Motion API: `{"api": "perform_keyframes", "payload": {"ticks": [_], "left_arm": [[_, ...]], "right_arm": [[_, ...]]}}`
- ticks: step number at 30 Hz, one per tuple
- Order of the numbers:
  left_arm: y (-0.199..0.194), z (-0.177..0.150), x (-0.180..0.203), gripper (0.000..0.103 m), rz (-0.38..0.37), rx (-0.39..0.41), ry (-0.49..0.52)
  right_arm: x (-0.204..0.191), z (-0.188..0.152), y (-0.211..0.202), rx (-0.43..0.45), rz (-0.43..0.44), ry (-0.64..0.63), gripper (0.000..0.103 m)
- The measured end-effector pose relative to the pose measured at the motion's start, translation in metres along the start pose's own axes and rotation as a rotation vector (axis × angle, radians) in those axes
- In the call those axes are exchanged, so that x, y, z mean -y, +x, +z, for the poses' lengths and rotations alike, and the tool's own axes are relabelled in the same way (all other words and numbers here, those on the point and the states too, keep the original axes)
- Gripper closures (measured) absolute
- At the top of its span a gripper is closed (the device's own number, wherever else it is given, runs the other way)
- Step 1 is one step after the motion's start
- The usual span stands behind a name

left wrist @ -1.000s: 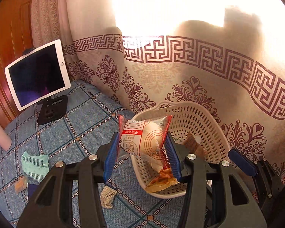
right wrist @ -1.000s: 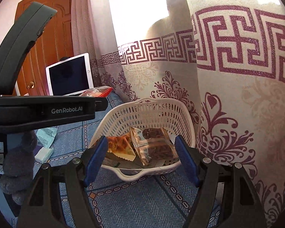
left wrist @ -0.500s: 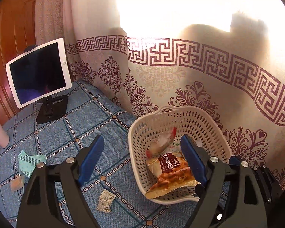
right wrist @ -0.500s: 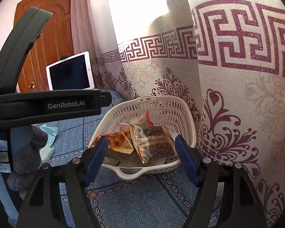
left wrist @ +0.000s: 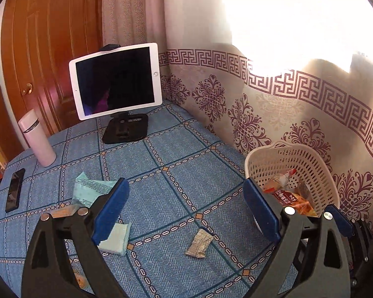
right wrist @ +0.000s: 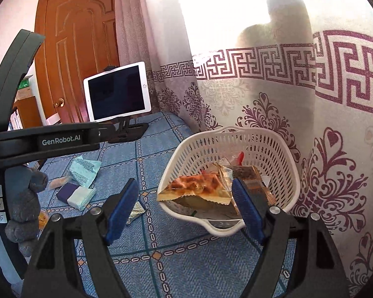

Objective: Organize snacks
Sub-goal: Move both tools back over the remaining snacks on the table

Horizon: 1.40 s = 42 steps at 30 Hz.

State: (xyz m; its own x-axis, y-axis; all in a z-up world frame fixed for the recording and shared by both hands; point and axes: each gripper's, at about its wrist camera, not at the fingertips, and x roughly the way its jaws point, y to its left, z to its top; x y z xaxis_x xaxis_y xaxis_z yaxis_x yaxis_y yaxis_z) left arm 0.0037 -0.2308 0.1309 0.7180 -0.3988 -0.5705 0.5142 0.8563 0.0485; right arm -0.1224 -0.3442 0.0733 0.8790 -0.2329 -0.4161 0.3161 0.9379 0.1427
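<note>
- Left gripper [left wrist: 186, 208]: jaws just opened wide, empty, above the blue patterned tablecloth [left wrist: 181, 173].
- Right gripper [right wrist: 184, 208]: jaws parted, empty.
- White perforated plastic basket [right wrist: 281, 149] holds the snack packets [right wrist: 196, 188].
- Only the left view shows a pink flask [left wrist: 36, 137].

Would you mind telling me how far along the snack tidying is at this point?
Done: several packets lie in the white basket. In hand: nothing; the left gripper, whose jaws have just been opening, and the right gripper are both open and empty. Left: the small foil packet, the green packets and other small items on the blue cloth.
</note>
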Motion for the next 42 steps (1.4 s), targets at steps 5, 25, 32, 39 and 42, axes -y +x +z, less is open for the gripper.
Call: {"api": "perform_keyframes", "payload": {"ticks": [5,25,32,39,42], "left_arm": [[-0.01,-0.01,-0.031,0.009,0.05,-0.008,-0.046],[-0.067,-0.042,-0.154,0.008,0.314,0.02,-0.236],[-0.089,-0.059,-0.189,0.008,0.394,0.023,-0.28],[-0.096,-0.083,-0.211,0.007,0.427,-0.009,-0.321],[-0.099,-0.094,-0.219,0.006,0.436,-0.02,-0.34]], "right_arm": [[-0.018,0.0,0.006,-0.025,0.06,-0.023,0.024],[-0.093,-0.003,0.034,-0.124,0.235,-0.114,0.021],[-0.117,-0.008,0.051,-0.189,0.296,-0.137,0.021],[-0.139,-0.009,0.073,-0.253,0.339,-0.171,0.02],[-0.147,-0.008,0.081,-0.277,0.351,-0.175,0.019]]}}
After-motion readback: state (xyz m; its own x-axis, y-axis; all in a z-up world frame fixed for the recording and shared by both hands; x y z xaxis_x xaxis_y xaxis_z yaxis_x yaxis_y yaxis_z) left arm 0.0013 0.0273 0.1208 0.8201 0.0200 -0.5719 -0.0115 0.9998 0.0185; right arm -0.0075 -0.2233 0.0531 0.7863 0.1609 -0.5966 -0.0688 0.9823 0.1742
